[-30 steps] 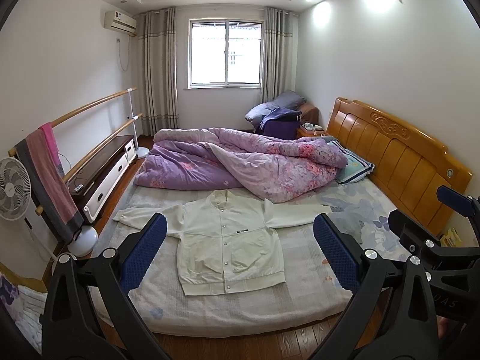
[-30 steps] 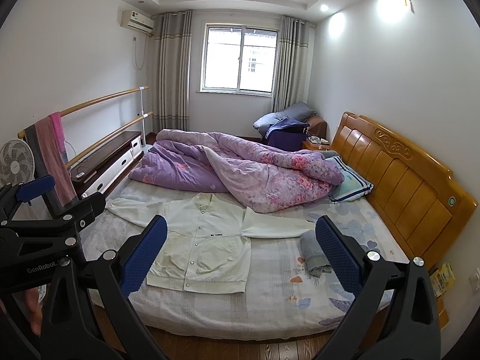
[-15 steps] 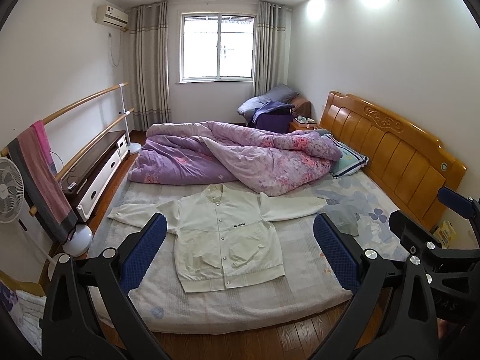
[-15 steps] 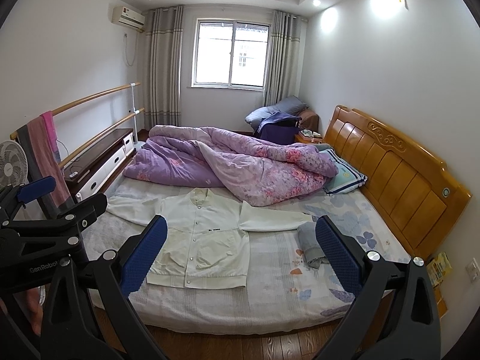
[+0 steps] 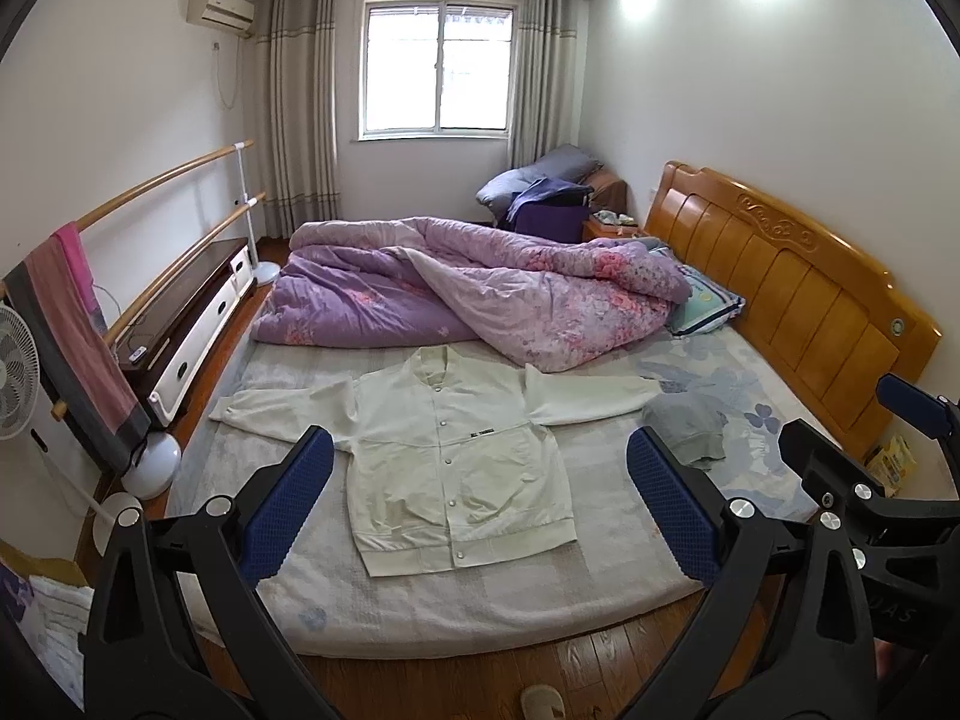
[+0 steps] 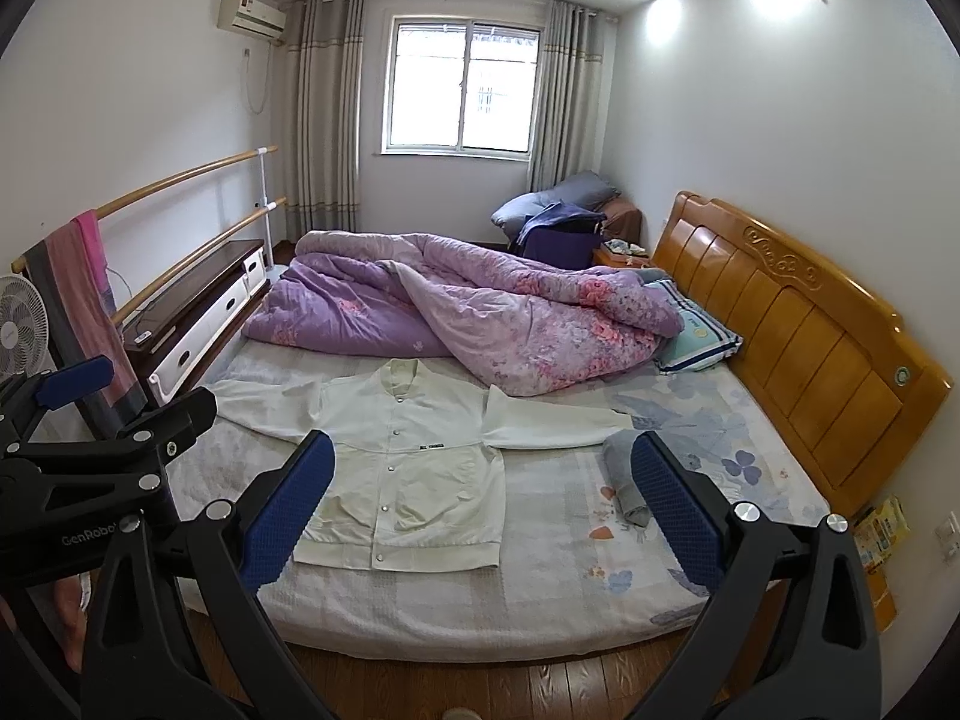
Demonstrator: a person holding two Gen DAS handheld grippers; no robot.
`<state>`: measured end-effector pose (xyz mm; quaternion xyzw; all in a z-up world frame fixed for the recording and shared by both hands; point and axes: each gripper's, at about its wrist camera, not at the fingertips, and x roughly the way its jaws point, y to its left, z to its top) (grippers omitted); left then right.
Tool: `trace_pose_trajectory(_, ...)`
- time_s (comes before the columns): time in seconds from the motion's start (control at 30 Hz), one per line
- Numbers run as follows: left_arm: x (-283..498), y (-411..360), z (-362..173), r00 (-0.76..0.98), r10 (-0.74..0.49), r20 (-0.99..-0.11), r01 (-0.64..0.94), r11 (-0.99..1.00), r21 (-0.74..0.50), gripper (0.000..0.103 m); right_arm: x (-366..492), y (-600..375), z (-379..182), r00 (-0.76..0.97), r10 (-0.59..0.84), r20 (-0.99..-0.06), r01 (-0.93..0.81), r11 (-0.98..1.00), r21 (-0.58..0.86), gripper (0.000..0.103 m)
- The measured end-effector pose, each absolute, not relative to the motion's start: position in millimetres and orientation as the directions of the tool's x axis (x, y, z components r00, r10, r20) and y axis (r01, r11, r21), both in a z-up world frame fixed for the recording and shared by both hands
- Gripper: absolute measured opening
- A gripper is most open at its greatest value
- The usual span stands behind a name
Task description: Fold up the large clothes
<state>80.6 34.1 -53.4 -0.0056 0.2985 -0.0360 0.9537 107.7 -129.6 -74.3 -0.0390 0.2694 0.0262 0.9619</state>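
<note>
We held the left gripper [image 5: 477,501] level in front of the foot of the bed [image 5: 456,606], its blue-padded fingers [image 5: 287,501] spread wide with nothing between them. The right gripper [image 6: 480,504] was held the same way, fingers [image 6: 675,510] wide apart and empty, off the bed's near edge. Neither gripper touched the bed or anything on it. In the left view the right gripper's black frame showed at the right side; in the right view the left gripper's frame, marked "GenRobot", showed at the left side.

Beyond the grippers, the white jacket [image 5: 456,468] lay flat on the bed, front side up, snapped shut down the middle, collar toward the far side of the bed and ribbed hem toward the near edge. Both sleeves were spread out sideways from the body. A small dark label sat on the chest. The fabric looked smooth, with faint creases near the hem.

A small grey folded cloth [image 5: 690,429] lay on the bed just beside the end of the jacket's headboard-side sleeve. A rumpled purple floral quilt [image 5: 480,294] was heaped on the bed behind the jacket's collar, touching it or nearly so. A wooden headboard [image 5: 792,294] stood at the bed's right end, with a pillow [image 5: 705,303] against it.
</note>
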Motion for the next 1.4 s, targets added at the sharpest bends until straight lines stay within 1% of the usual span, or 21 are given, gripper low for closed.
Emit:
trace_pose_trajectory(0.2,129.8,34.8,-61.6,0.81,-0.008,-0.587,-0.001,1.0,-0.015,0.098,157.5,-132.7,-86.4,0.843,0.095,-0.53,-0.135,0.99,-0.038,0.096)
trace_pose_trajectory(0.37,179.4,37.9,-62.5,0.802,0.063,-0.595,-0.073,0.997,0.008,0.098,216.9,-136.0,-92.5,0.823,0.174,-0.541,-0.206,0.979,0.001,0.096)
trace_pose_trajectory(0.5,222.6,42.8,-69.4,0.775,0.124,-0.619,-0.143,0.99,0.019,0.098,265.3,-130.3,-100.0,0.794,0.228,-0.564,-0.264,0.964,0.017,0.096)
trace_pose_trajectory(0.67,261.8,63.7,-88.2,0.733,0.175,-0.658,-0.207,0.978,0.03,0.098,312.5,-111.2,-115.6,0.754,0.279,-0.595,-0.323,0.946,0.035,0.096)
trace_pose_trajectory(0.83,299.5,107.9,-121.8,0.674,0.221,-0.705,-0.264,0.963,0.05,0.098,351.5,-73.8,-141.8,0.691,0.322,-0.648,-0.373,0.926,0.061,0.096)
trace_pose_trajectory(1.0,336.9,166.0,-162.7,0.617,0.19,-0.764,-0.292,0.956,0.002,0.098,394.4,-13.5,-176.2,0.613,0.342,-0.713,-0.417,0.906,0.076,0.096)
trace_pose_trajectory(1.2,396.7,257.5,-218.5,0.577,0.138,-0.805,-0.278,0.96,-0.035,0.098,448.2,66.8,-221.1,0.572,0.302,-0.762,-0.405,0.913,0.058,0.096)
trace_pose_trajectory(1.27,416.5,294.2,-238.9,0.56,0.103,-0.822,-0.284,0.956,-0.074,0.098,470.5,95.2,-239.7,0.556,0.293,-0.778,-0.402,0.914,0.056,0.096)
trace_pose_trajectory(1.33,437.3,332.0,-262.4,0.538,0.032,-0.842,-0.294,0.944,-0.152,0.098,489.6,119.6,-256.5,0.544,0.267,-0.796,-0.389,0.92,0.043,0.096)
trace_pose_trajectory(1.4,457.1,365.4,-287.7,0.506,-0.013,-0.862,-0.316,0.927,-0.2,0.098,511.0,144.6,-278.3,0.52,0.242,-0.819,-0.369,0.929,0.041,0.096)
